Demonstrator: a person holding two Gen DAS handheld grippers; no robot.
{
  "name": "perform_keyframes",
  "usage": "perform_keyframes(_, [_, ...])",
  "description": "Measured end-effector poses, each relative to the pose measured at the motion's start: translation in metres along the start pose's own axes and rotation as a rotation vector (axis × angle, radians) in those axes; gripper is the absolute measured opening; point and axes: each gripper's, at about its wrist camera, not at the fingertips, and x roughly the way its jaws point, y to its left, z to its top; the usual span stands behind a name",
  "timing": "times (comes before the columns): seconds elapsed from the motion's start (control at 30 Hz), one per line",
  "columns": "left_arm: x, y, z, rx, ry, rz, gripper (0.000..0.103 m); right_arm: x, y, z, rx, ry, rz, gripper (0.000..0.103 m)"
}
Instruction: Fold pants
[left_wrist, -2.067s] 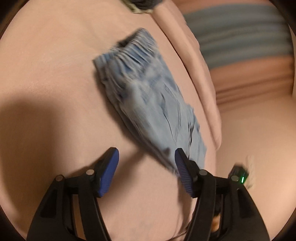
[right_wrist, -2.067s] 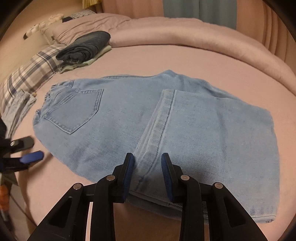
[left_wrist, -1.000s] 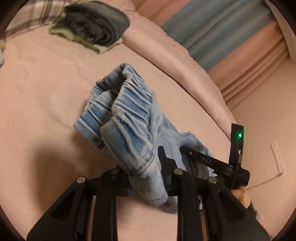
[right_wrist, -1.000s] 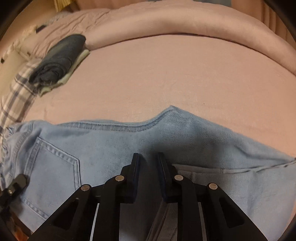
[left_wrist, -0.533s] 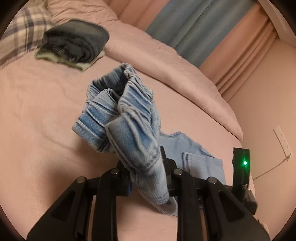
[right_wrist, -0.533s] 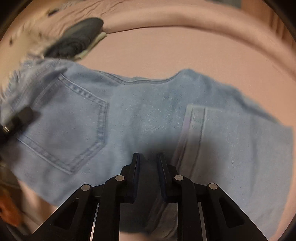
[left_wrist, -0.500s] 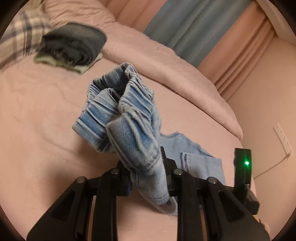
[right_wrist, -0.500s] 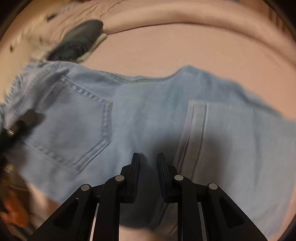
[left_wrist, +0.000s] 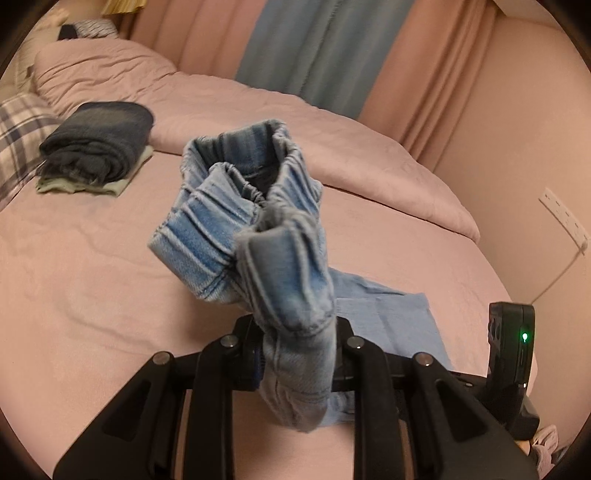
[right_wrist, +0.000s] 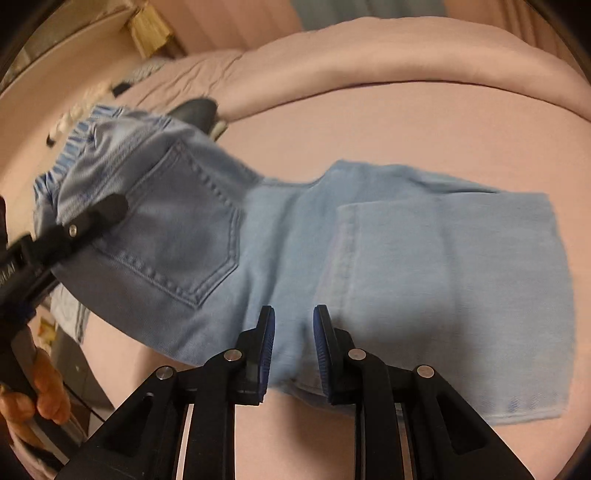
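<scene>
The left gripper (left_wrist: 297, 354) clamps the bunched waistband of the pants (right_wrist: 424, 266), lifting it off the bed (left_wrist: 74, 295); the legs lie folded there. The right gripper (right_wrist: 293, 343) hovers, jaws parted, holding nothing. Risk: the thick bunch slips, or the lift drags the folded legs askew.

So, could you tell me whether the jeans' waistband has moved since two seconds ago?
Yes. The waistband, then flat on the bed, is now lifted off it in the left gripper.
</scene>
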Motion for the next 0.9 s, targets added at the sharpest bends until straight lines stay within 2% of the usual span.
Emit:
perform_keyframes(0.2, [0.014,-0.031,-0.001,0.083,0.025,-0.025,0.022,-0.002,-0.025,-0.002,0.088,-0.034,-0.031,0.024])
perform_keyframes(0.37, [0.038,-0.057,-0.004,0.139,0.073,-0.048,0.022,-0.006,-0.058,-0.013,0.188,-0.043,-0.015,0.024])
perform_keyframes(0.4, [0.044,-0.061,-0.006,0.148,0.086,-0.051,0.022,-0.007,-0.063,-0.015,0.217,-0.047,0.007,0.027])
perform_keyframes(0.43, [0.052,-0.068,-0.009,0.163,0.104,-0.055,0.022,-0.008,-0.073,-0.017,0.27,-0.05,0.051,0.035])
perform_keyframes(0.5, [0.066,-0.076,-0.015,0.194,0.13,-0.055,0.025,-0.005,-0.083,-0.015,0.357,-0.063,0.135,0.041])
perform_keyframes(0.57, [0.079,-0.083,-0.02,0.225,0.161,-0.052,0.028,-0.005,-0.098,-0.017,0.434,-0.083,0.241,0.043])
perform_keyframes(0.67, [0.097,-0.091,-0.031,0.274,0.215,-0.044,0.033,-0.004,-0.117,-0.022,0.568,-0.128,0.403,0.052])
perform_keyframes(0.73, [0.104,-0.093,-0.037,0.307,0.234,-0.032,0.034,0.002,-0.125,-0.02,0.644,-0.149,0.484,0.055])
perform_keyframes(0.83, [0.106,-0.09,-0.039,0.327,0.248,-0.054,0.046,0.008,-0.133,-0.023,0.72,-0.163,0.559,0.056])
perform_keyframes(0.87, [0.107,-0.09,-0.039,0.323,0.252,-0.065,0.052,0.007,-0.135,-0.024,0.73,-0.156,0.561,0.056])
perform_keyframes(0.9, [0.106,-0.089,-0.039,0.32,0.253,-0.072,0.053,0.008,-0.135,-0.024,0.738,-0.147,0.558,0.056])
